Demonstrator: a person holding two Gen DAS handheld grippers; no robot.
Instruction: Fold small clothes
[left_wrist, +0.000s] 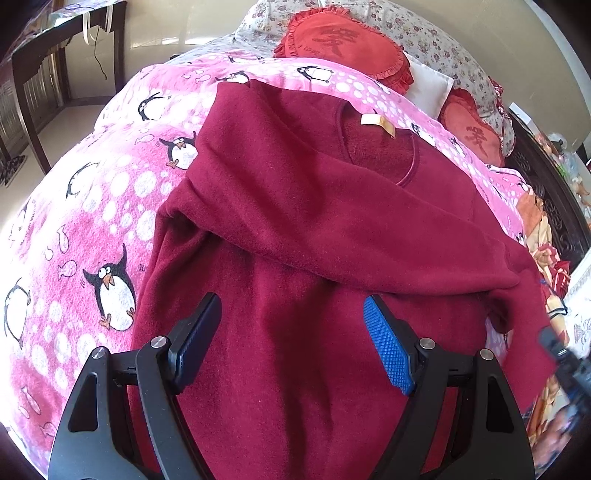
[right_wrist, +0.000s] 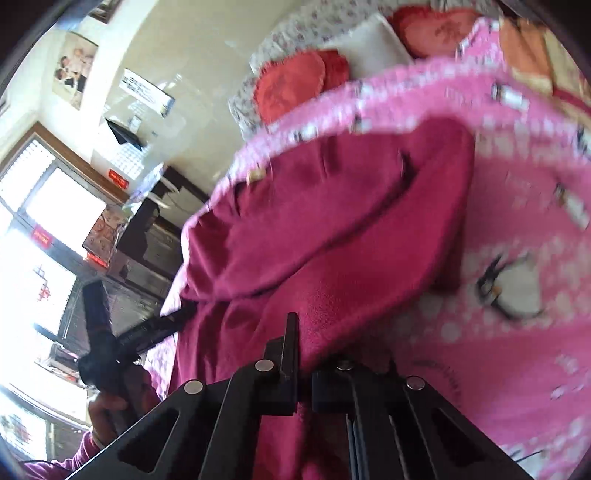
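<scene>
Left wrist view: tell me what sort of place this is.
Most likely a home bedroom. A dark red fleece sweater lies on a bed covered by a pink penguin-print blanket, with red heart-shaped frilled cushions against floral pillows at the head.

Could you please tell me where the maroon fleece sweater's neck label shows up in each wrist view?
Left wrist: the tan neck label sits inside the collar of the maroon fleece sweater, upper centre.
Right wrist: a small blurred tan patch at the sweater's upper-left edge, left of centre.
Shared landmark: the red heart-shaped cushion beyond the sweater.
</scene>
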